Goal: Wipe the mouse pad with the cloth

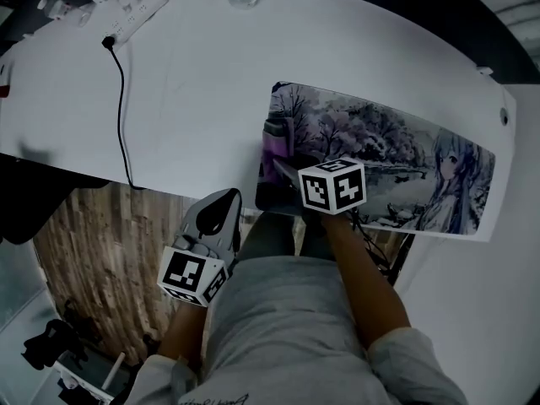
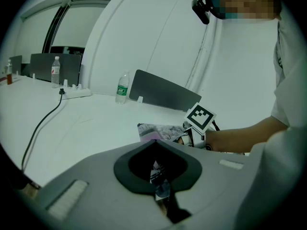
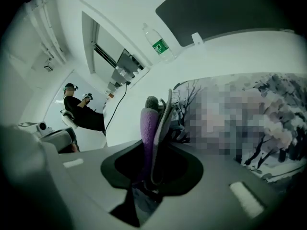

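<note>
Right gripper (image 1: 285, 165): fingers clenched on the purple cloth (image 3: 148, 128) — mouse pad (image 1: 396, 154) beneath and ahead of them.
Left gripper (image 1: 218, 213): fingers pressed together, empty — table (image 1: 194, 83) ahead of them.

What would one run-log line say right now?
right gripper shut on cloth | cloth at left end of mouse pad | left gripper shut, empty, off table

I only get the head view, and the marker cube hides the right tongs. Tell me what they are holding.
Observer: The right gripper has its tongs shut on a folded cloth, purple on one side and grey on the other.
Operator: Report the left tongs too.
Observer: The left gripper is closed with nothing between its tongs, and the mouse pad lies straight ahead of it.
</note>
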A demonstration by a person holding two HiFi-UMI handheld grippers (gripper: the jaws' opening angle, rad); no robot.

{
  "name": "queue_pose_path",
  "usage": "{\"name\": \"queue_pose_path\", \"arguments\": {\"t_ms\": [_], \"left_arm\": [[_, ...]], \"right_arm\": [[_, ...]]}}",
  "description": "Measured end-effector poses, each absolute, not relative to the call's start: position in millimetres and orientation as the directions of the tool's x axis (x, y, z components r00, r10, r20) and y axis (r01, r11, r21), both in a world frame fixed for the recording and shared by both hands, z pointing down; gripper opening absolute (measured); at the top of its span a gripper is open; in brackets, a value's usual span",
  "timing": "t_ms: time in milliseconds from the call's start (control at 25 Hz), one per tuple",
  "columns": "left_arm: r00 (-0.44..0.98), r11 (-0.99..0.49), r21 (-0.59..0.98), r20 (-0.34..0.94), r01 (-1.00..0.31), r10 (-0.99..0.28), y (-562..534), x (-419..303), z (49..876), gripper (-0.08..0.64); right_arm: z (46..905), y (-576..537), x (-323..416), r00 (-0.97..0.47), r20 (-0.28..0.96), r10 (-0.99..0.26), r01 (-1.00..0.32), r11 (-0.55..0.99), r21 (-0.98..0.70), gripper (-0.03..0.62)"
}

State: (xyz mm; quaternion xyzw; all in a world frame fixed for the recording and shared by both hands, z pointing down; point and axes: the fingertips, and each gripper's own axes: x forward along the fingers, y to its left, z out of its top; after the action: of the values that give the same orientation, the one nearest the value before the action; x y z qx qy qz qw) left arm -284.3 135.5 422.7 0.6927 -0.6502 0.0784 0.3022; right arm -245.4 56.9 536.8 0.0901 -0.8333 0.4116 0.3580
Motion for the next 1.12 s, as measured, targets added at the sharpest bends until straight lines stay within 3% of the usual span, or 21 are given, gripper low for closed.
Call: {"name": "queue_pose_path", "arguments": {"t_ms": [440,1120], "left_arm": [[0.192,-0.024,0.322,0.503,-0.947,-0.843,116.4,-255.7,422.2,0.018],[0.271,-0.114,0.321,0.502,-0.94,-0.821,49.0,-123.2,412.0,0.018]], "right_arm": [[541.1,42.0,-211.6,-0.713,0.695,0.095,-0.492,0.638,-0.592,0.103],[542.1,-14.7,-71.3,-0.7,0.711,0.068,-0.53,0.618,-0.581,0.103]]}}
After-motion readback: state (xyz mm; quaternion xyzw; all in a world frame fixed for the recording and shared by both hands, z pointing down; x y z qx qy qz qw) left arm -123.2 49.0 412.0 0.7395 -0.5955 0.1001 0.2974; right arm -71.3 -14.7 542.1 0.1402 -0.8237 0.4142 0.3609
